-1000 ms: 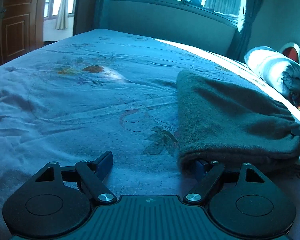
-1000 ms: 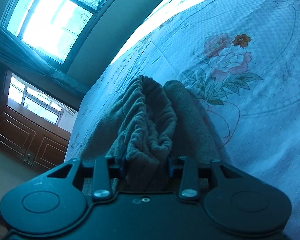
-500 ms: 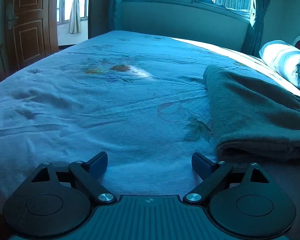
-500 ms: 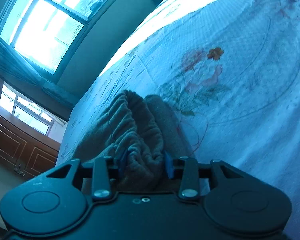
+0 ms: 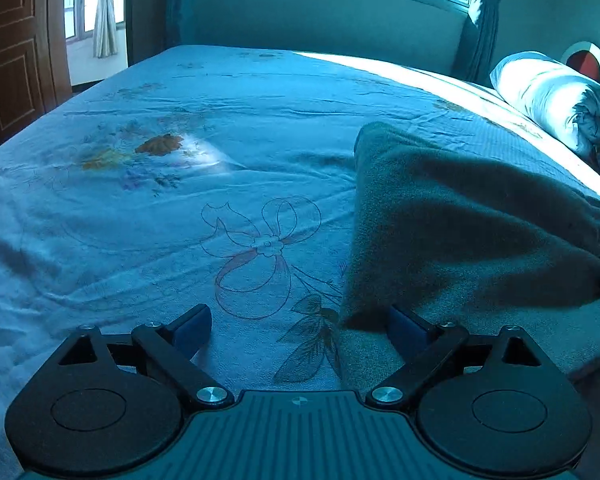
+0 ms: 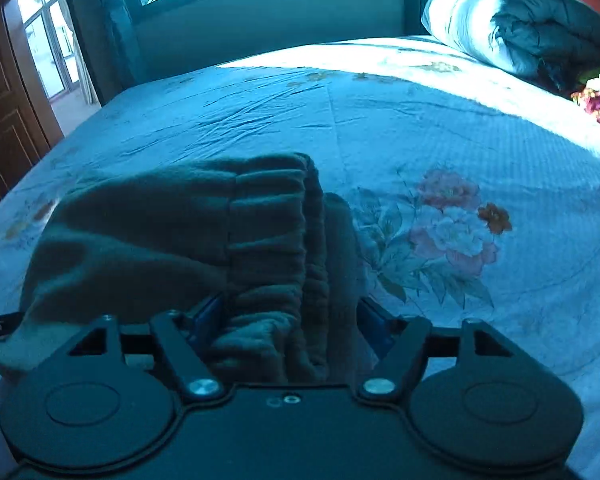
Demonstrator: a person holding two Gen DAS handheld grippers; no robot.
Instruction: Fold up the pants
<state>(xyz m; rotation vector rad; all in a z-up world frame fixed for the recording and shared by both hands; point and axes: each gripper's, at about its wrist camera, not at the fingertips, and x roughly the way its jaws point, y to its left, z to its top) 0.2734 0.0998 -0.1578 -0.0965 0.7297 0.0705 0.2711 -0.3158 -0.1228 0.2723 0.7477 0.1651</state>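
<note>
The dark grey fleece pants (image 5: 460, 224) lie folded on the floral bedsheet (image 5: 220, 184), at the right of the left wrist view. My left gripper (image 5: 300, 324) is open; its right finger (image 5: 406, 326) touches the pants' near left corner, its left finger (image 5: 192, 328) rests over bare sheet. In the right wrist view the pants (image 6: 172, 232) show their gathered waistband (image 6: 272, 220). My right gripper (image 6: 288, 316) is opened wide around the bunched waistband, which sits between the jaws.
A rolled duvet (image 5: 556, 96) lies at the bed's right end and also shows in the right wrist view (image 6: 520, 20). A window wall runs behind the bed (image 5: 320, 16). A wooden door (image 5: 12, 60) stands at the left. Bare sheet stretches left of the pants.
My right gripper has levelled out and opened from its hold on the waistband. My left gripper has shifted back toward the pants' corner, still open.
</note>
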